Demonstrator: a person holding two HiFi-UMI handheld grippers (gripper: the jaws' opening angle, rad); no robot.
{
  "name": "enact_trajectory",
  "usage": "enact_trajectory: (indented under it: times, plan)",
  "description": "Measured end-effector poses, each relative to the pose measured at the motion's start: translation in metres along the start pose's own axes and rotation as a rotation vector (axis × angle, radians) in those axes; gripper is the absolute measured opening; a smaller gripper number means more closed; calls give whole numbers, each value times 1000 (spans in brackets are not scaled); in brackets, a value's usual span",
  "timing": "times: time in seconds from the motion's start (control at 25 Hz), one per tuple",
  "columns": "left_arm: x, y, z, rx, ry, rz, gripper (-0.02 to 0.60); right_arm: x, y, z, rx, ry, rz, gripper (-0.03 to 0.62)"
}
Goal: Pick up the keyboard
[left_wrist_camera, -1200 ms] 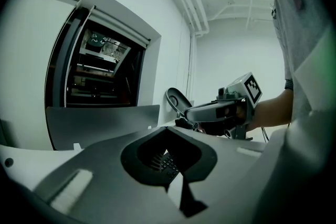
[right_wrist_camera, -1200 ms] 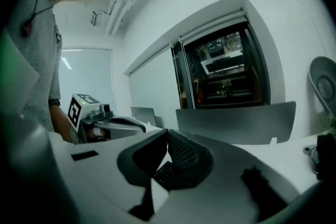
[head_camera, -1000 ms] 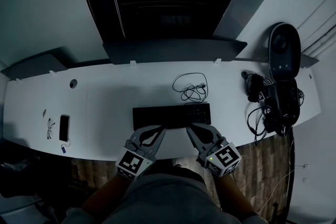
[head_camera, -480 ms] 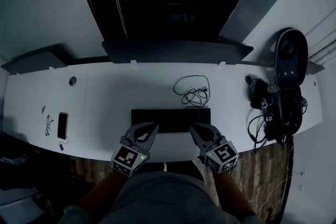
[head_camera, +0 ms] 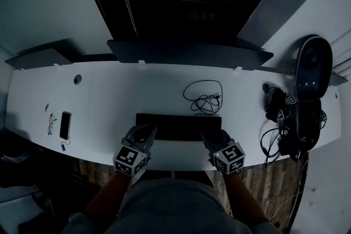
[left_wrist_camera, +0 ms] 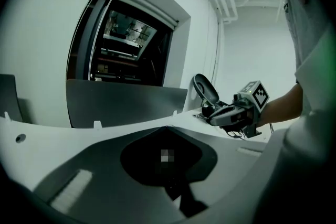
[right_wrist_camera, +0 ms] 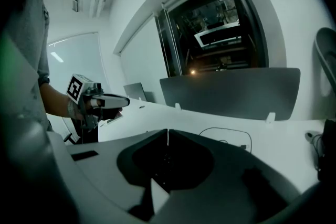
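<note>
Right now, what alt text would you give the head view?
A black keyboard lies on a white desk, with the left gripper and right gripper, fingers closed, at its two near corners. A coiled cable lies behind it, a phone far left.

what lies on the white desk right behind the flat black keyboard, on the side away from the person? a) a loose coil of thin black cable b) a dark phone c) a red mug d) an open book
a: in the head view the loose coil of thin black cable lies on the white desk, just beyond the far edge of the flat black keyboard.
</note>
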State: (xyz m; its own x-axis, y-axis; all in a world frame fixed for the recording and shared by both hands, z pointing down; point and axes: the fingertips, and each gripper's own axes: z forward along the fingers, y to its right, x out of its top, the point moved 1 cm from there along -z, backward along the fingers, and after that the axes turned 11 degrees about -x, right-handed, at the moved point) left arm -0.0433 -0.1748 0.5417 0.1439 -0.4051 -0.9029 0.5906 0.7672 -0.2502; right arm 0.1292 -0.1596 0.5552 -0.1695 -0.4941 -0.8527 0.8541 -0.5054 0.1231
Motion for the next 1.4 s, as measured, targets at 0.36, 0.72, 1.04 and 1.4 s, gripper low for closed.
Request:
enact_trajectory:
  times: [0.36,0.72,1.04,1.4]
  plan:
    - [-53,-34,12,68,-134,-47,39,-43,49,15,-46,-120,39,73]
    - [-119,-89,10,175,-262,-169,96,-91,96,30,-143,-247,87,141]
    - [-158,-126,8,241,-334,-306,183,-126,131,39,-201,-344,146,183]
    - [-184,-143,13,245,-378,-430,224,-153,152,48,-224,-402,277,204]
